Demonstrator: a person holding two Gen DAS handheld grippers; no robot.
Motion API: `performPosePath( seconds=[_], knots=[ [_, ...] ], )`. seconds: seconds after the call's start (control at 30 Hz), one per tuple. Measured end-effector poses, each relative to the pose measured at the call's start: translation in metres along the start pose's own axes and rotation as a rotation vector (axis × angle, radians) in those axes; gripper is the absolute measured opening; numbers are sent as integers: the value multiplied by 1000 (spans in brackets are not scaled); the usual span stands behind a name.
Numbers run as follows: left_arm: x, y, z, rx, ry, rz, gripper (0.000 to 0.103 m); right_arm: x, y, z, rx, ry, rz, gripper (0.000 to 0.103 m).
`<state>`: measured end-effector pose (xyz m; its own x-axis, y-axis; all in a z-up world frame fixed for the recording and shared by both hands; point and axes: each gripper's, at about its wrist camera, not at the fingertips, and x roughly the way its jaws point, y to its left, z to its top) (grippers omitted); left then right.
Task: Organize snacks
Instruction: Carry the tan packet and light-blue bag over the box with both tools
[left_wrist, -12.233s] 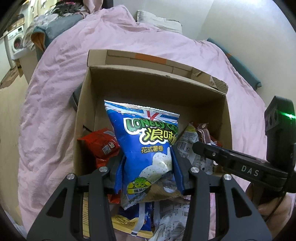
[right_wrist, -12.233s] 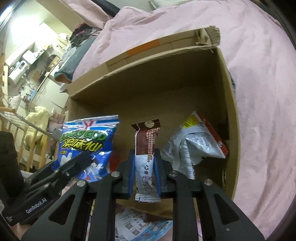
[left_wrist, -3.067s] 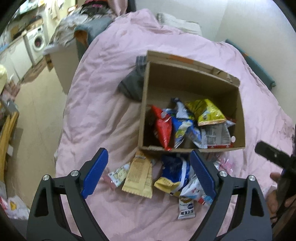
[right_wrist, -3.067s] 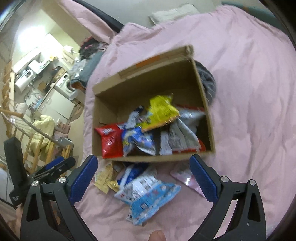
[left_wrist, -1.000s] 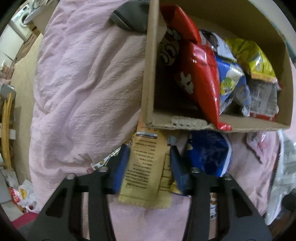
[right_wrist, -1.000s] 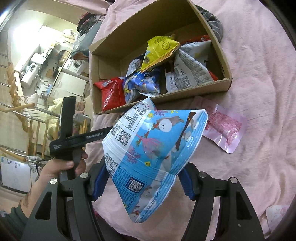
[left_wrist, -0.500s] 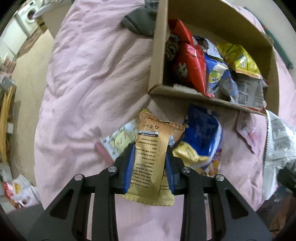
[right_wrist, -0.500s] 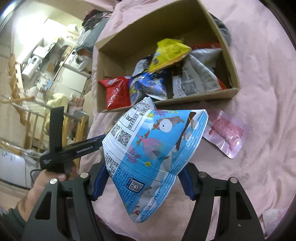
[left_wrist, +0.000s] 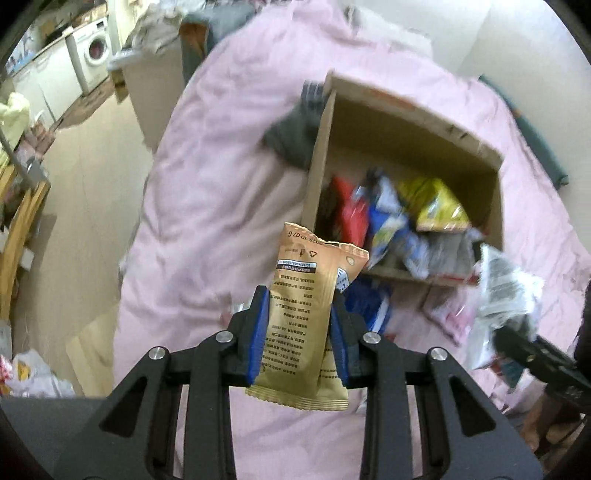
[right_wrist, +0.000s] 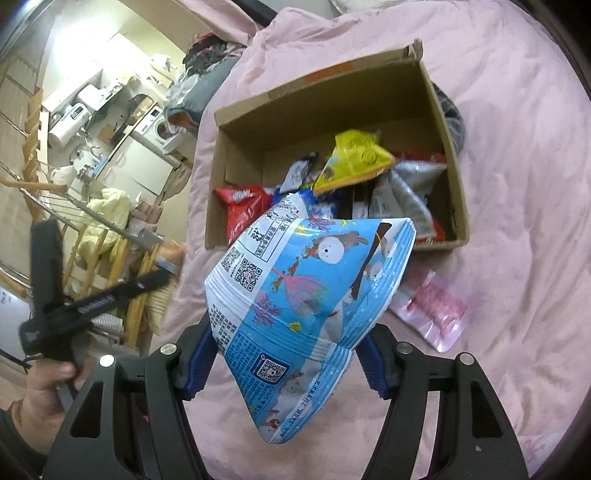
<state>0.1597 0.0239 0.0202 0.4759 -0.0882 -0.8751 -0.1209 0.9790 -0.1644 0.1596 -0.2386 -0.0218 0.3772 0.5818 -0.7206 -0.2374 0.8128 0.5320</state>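
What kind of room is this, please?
Most likely a small home apartment: the snack box sits on a bed with a pink duvet, and beside it are a washing machine and white kitchen cabinets.

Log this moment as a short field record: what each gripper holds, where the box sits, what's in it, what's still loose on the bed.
left gripper: shut on tan snack packet
right gripper: shut on blue snack bag
cardboard box: open, on pink bedcover
box contents: yellow bag, red bag, others jumbled
loose on the bed: pink pouch beside the box
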Motion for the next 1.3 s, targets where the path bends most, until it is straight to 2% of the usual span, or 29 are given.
performPosePath(
  seconds=[0.27, 0.6, 0.77, 0.9, 1.0, 1.1, 1.3],
  knots=[
    [3, -21, 48, 32, -48, -40, 27, -1, -8, 47, 27, -35, -46, 69],
    [39, -50, 89, 71, -46, -79, 27, 37, -35, 102, 88, -5, -58, 69],
    [62, -53, 92, 82, -93, -108, 27, 52, -43, 102, 81, -5, -13, 70],
    [75, -55, 93, 82, -80, -114, 27, 60, -51, 100, 95, 7, -31, 70],
    [74, -64, 94, 138, -121, -64, 27, 61, -55, 106, 101, 3, -19, 70],
    [78, -69, 94, 139, -92, -97, 28, 61, -60, 108, 121, -3, -20, 71],
    [82, -73, 95, 158, -77, -97, 28, 61, -59, 110, 127, -29, -9, 73]
  ],
)
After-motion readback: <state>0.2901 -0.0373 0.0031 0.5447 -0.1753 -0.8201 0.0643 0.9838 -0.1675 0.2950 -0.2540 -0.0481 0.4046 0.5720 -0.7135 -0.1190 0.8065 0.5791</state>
